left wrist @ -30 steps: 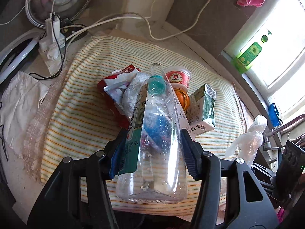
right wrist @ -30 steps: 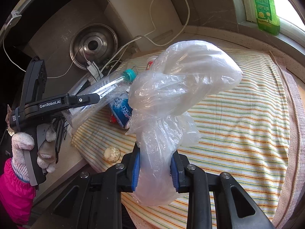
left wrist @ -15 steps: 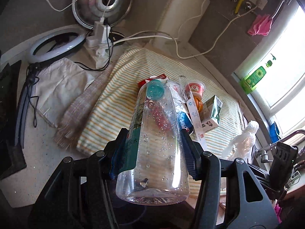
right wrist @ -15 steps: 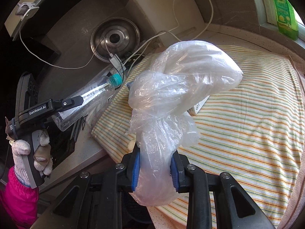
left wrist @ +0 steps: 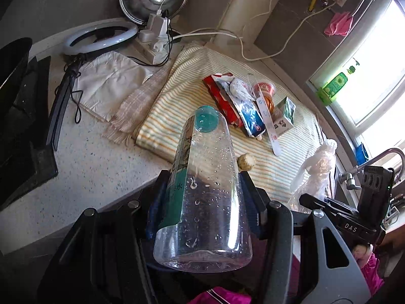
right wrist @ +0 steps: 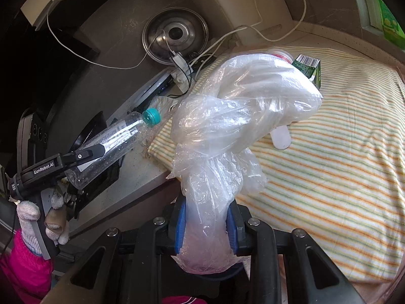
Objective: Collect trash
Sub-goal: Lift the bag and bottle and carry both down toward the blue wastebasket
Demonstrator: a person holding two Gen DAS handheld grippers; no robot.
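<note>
A ring light and a white cloth lie on the counter at left. The left gripper is clamped on a clear bottle with a teal cap, held up off the counter edge. Beyond it, on the striped cloth, sit wrappers, a cup, a green carton and a small pale lump. The right gripper grips a crumpled plastic bag above the striped cloth.
</note>
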